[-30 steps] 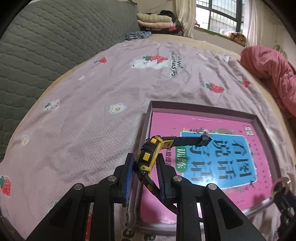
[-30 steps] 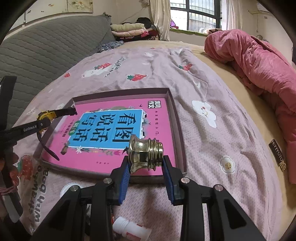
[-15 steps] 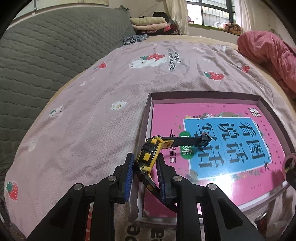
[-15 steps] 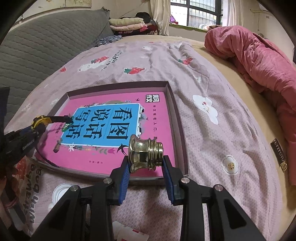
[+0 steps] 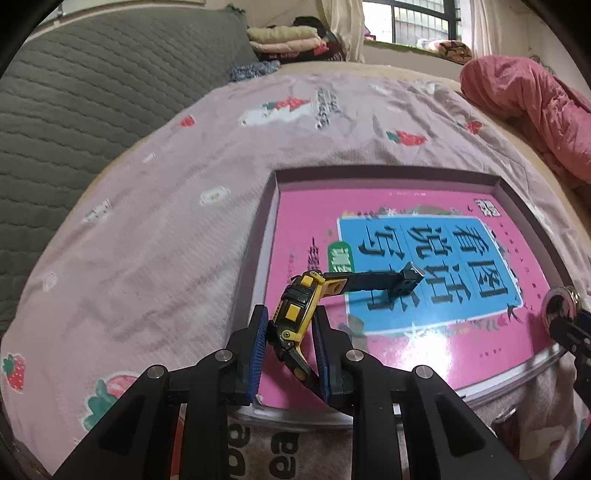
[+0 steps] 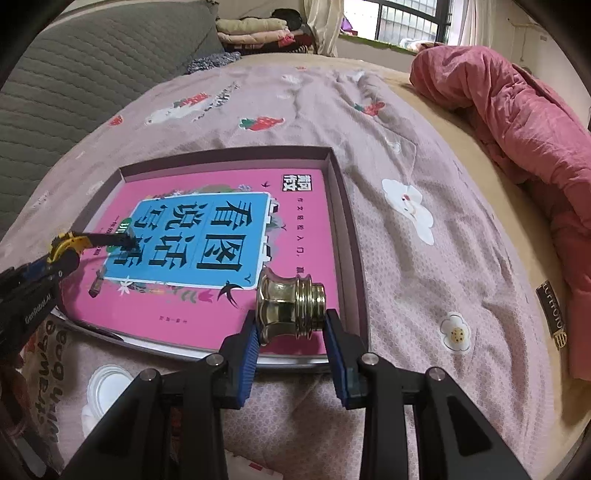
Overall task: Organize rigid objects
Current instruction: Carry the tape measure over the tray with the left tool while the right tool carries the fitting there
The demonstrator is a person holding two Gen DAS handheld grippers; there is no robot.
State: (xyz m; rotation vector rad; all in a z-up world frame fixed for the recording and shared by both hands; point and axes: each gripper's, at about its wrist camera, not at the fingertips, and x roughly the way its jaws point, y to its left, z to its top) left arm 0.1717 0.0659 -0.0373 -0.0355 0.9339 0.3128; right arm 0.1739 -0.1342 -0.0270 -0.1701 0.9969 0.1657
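Black gripper (image 5: 290,354) frame, blue ribbed pads (image 5: 258,350), silver screws

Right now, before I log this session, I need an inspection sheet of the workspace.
Surface: mauve strawberry-print bedsheet.
Job's things: yellow-and-black wristwatch; shiny brass knob; shallow purple box tray holding a pink book.
Clutter: white round lid near the tray.
Grippers: left gripper shut on the wristwatch; right gripper shut on the knob.
Cables: nothing seen.
Surroundings: grey quilted headboard, pink quilt, folded clothes.
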